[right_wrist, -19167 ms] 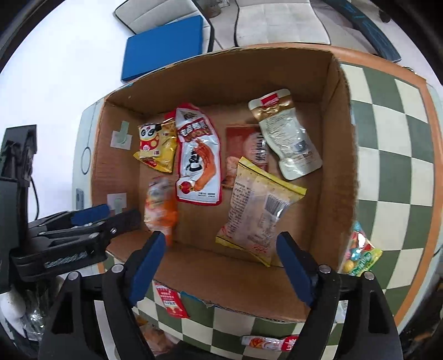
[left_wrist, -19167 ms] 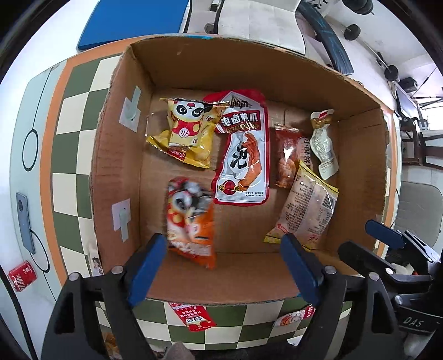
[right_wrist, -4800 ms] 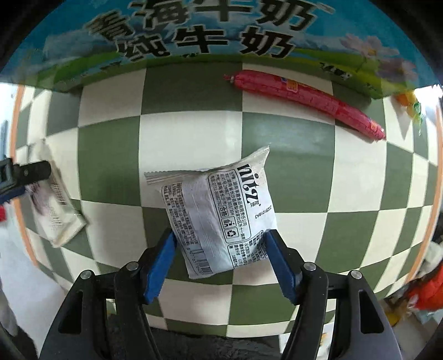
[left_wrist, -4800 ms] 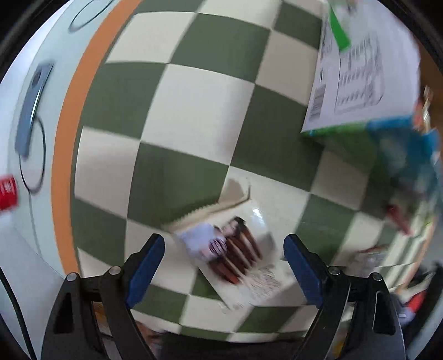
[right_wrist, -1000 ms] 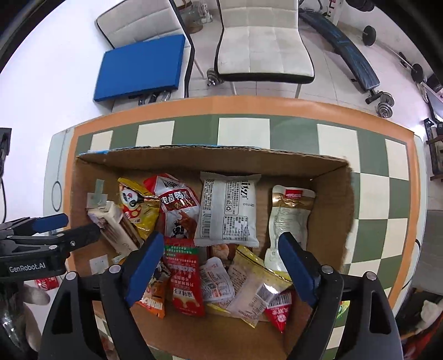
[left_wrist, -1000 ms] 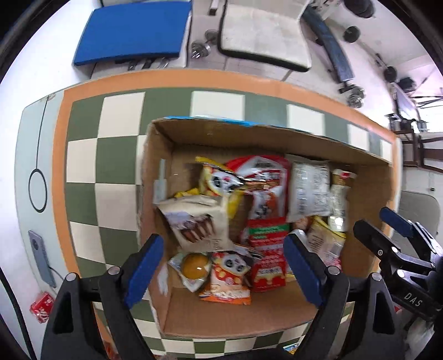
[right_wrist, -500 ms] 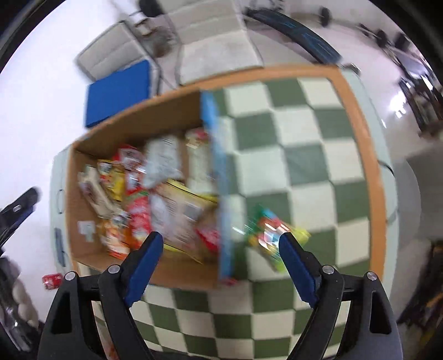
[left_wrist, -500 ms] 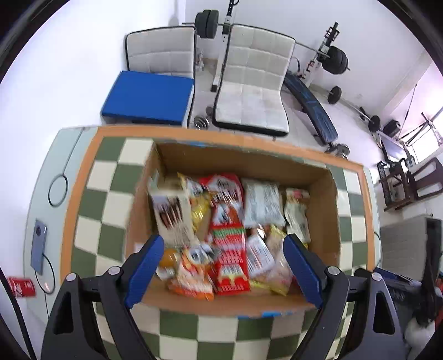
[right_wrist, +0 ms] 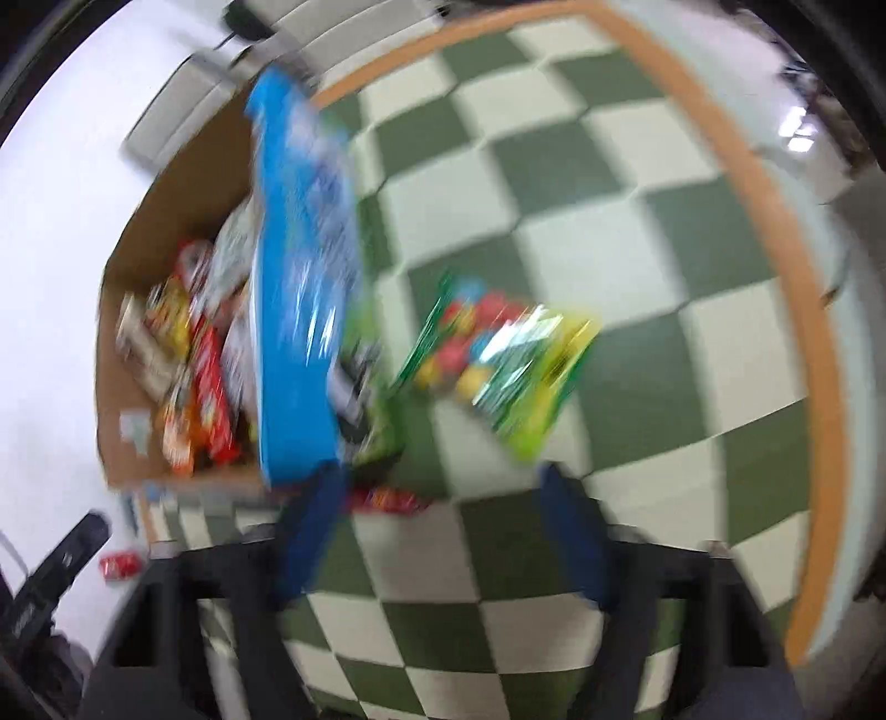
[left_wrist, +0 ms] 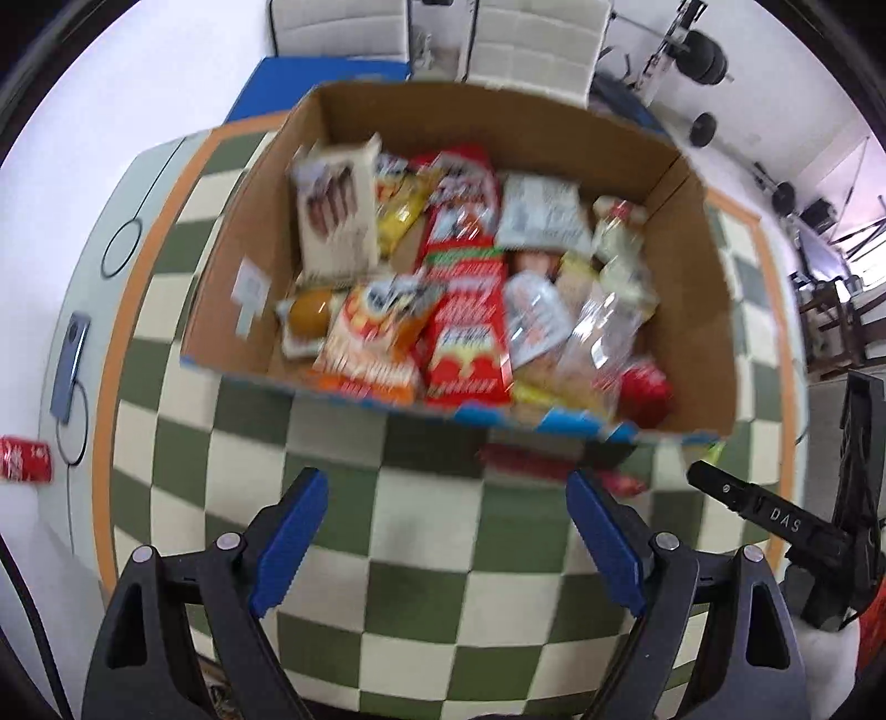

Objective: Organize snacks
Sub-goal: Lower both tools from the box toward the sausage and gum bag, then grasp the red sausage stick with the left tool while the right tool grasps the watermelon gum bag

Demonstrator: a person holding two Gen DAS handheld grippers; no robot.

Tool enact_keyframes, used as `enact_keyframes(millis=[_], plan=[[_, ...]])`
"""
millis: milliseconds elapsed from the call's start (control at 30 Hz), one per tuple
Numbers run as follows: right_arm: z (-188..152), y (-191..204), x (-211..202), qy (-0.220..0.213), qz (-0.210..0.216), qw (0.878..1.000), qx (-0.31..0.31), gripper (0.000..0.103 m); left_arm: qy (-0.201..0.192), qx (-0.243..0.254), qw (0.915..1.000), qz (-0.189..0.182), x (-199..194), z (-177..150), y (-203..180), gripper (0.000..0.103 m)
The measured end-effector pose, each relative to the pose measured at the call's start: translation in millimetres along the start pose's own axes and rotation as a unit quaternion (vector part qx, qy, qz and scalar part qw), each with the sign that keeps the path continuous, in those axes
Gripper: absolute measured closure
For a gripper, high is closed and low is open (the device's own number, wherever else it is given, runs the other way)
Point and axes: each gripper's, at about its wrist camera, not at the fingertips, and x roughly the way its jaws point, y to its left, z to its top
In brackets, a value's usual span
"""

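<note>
A cardboard box on the green checkered table holds several snack packs, among them a white chocolate-stick box and a red pack. My left gripper is open and empty, in front of the box's near wall. A red sausage stick lies on the table by that wall. In the blurred right wrist view, my right gripper is open and empty, right of the box's blue outer wall. A green candy bag lies on the table just ahead of it. The sausage stick also shows there.
A phone and a red can lie left of the checkered mat. The right gripper's body is at the right. Chairs and a blue pad stand behind the table.
Both grippers have pulled back and lowered from above the box. The left now faces the box's near wall. The right has swung right, over the table beside the box, toward the candy bag.
</note>
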Motion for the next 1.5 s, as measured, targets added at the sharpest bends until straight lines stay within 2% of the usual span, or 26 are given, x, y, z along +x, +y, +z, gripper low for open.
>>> enact_keyframes(millis=[100, 300, 367, 433, 533, 600, 667, 733, 800, 867, 900, 967, 1033, 1100, 1167, 1300, 1500], plan=[[-18.8, 5.8, 29.0, 0.006, 0.036, 0.999, -0.022, 0.053, 0.015, -0.004, 0.9998, 0.015, 9.0, -13.2, 6.5, 0.015], [-37.1, 27.6, 65.8, -0.011, 0.057, 0.995, -0.087, 0.054, 0.044, -0.022, 0.9983, 0.031, 25.9, -25.6, 18.3, 0.015], [-44.2, 34.5, 71.1, 0.004, 0.077, 0.992, -0.096, 0.054, 0.053, -0.026, 0.9978, 0.031, 32.2, -27.8, 20.3, 0.015], [-58.6, 43.9, 75.8, 0.04, 0.112, 0.987, -0.107, 0.054, 0.068, -0.031, 0.9968, 0.027, 41.0, -30.0, 21.2, 0.015], [-72.5, 53.4, 73.0, 0.073, 0.135, 0.98, -0.124, 0.054, 0.099, -0.049, 0.9939, 0.0, 58.2, -31.5, 20.1, 0.015], [-73.8, 50.2, 59.9, 0.073, 0.117, 0.983, -0.124, 0.051, 0.121, -0.067, 0.9902, -0.019, 70.3, -32.9, 18.0, 0.015], [-68.0, 39.8, 40.9, 0.053, 0.096, 0.988, -0.108, 0.035, 0.146, -0.089, 0.9844, -0.041, 85.7, -35.3, 14.2, 0.015], [-55.6, 26.7, 18.3, 0.016, 0.07, 0.993, -0.09, 0.033, 0.166, -0.112, 0.9784, -0.051, 100.9, -38.7, 10.2, 0.015], [-37.3, 14.1, 1.2, -0.008, 0.015, 0.997, -0.08, 0.033, 0.19, -0.137, 0.9703, -0.06, 117.1, -44.6, 7.4, 0.015], [-19.6, 8.1, -5.1, -0.015, -0.014, 0.996, -0.087, 0.033, 0.212, -0.158, 0.962, -0.07, 131.3, -52.0, 5.6, 0.017], [-8.6, 7.1, -4.6, -0.009, -0.037, 0.994, -0.102, 0.033, 0.204, -0.165, 0.9622, -0.073, 131.6, -53.9, 5.3, 0.017], [6.6, 15.0, 2.1, 0.003, -0.073, 0.987, -0.142, 0.033, 0.196, -0.168, 0.9642, -0.061, 130.6, -55.8, 4.1, 0.017], [22.5, 23.1, 10.2, 0.022, -0.12, 0.972, -0.203, 0.032, 0.19, -0.165, 0.9664, -0.05, 129.7, -54.6, 3.2, 0.017], [35.2, 26.9, 17.7, 0.041, -0.147, 0.96, -0.236, 0.025, 0.191, -0.159, 0.9675, -0.046, 128.9, -55.2, 2.4, 0.018], [43.1, 28.2, 21.7, 0.05, -0.142, 0.954, -0.261, 0.022, 0.195, -0.157, 0.9671, -0.043, 127.6, -57.1, 4.7, 0.019], [50.8, 47.4, 46.7, 0.081, -0.148, 0.929, -0.33, 0.022, 0.208, -0.162, 0.9636, -0.044, 126.2, -67.0, 13.3, 0.019], [56.9, 56.0, 88.3, 0.108, -0.158, 0.909, -0.37, 0.022, 0.225, -0.188, 0.9539, -0.062, 122.9, -83.1, 23.3, 0.019]])
